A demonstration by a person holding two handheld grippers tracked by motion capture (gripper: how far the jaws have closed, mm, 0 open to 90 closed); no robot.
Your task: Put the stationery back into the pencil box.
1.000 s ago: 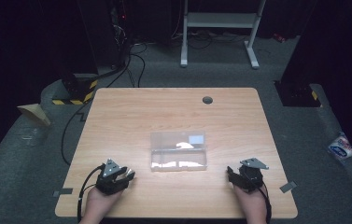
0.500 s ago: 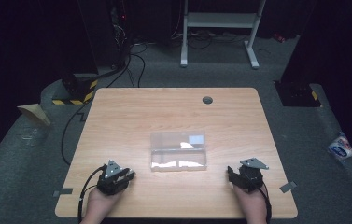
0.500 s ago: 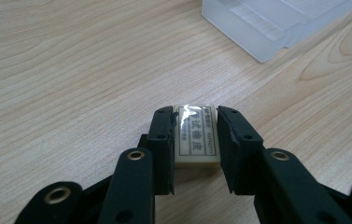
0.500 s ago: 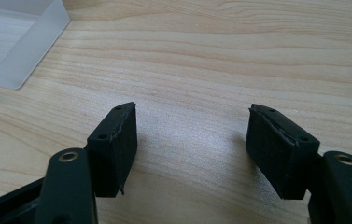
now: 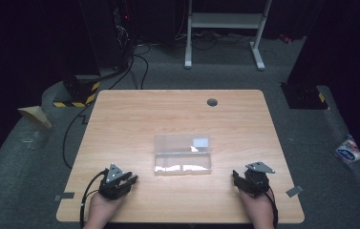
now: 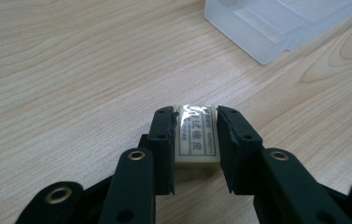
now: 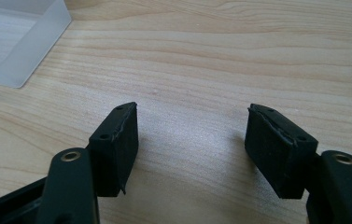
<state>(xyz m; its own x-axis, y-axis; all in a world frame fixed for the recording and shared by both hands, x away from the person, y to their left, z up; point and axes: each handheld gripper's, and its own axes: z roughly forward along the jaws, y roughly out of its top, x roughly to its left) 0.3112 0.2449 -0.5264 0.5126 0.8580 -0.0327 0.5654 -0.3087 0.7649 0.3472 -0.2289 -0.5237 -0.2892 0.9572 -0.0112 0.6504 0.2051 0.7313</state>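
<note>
Clamped between the left gripper [image 6: 194,140] jaws: a small white eraser [image 6: 196,135], black print on top (Chinese signs, too small to read). Pinched from both sides, resting on the table [image 6: 71,70], near the clear box [image 6: 276,23]. Right gripper [image 7: 192,140] jaws wide apart over bare wood, holding nothing.

The eraser's [image 6: 196,135] sides are hidden behind the gripper's pads, and its small label print is unreadable.
</note>
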